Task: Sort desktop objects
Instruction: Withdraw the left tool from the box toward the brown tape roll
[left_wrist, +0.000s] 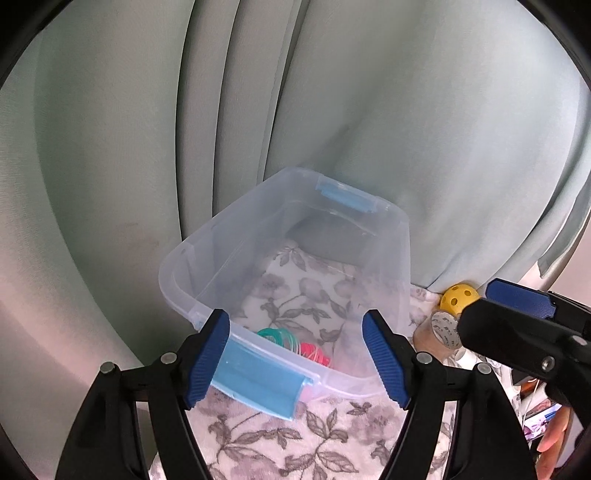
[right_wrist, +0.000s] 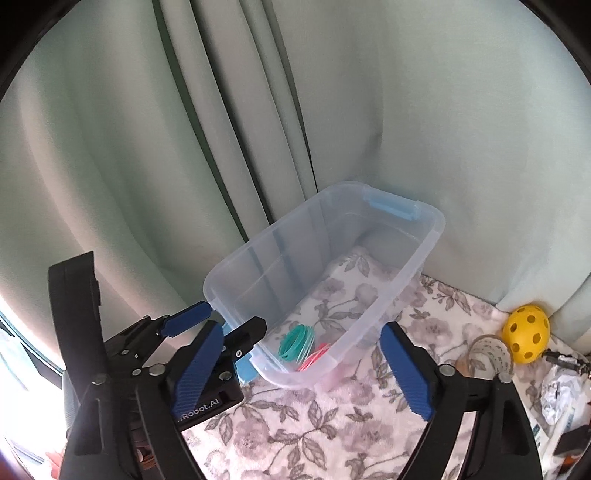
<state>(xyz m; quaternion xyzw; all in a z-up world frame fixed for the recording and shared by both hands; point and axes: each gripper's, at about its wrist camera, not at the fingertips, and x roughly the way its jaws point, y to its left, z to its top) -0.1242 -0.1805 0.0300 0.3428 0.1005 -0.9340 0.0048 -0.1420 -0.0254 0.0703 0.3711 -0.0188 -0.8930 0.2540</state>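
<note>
A clear plastic bin (left_wrist: 207, 254) (right_wrist: 424, 258) with blue latches stands on the floral cloth against the curtain. Green and pink rubber bands (left_wrist: 295, 343) (right_wrist: 303, 347) lie in its near end. My left gripper (left_wrist: 299, 358) is open and empty, its fingers straddling the bin's near blue latch (left_wrist: 258, 384). My right gripper (right_wrist: 306, 373) is open and empty, just in front of the bin's near corner. The left gripper (right_wrist: 218, 325) shows in the right wrist view, the right gripper (left_wrist: 517, 317) in the left wrist view.
A yellow holed ball (right_wrist: 526, 338) (left_wrist: 458, 297) and a tape roll (right_wrist: 491, 354) (left_wrist: 445, 328) sit right of the bin by the curtain. Crumpled foil (right_wrist: 561, 395) and small clutter lie at the far right. The pale green curtain (right_wrist: 184, 147) hangs behind.
</note>
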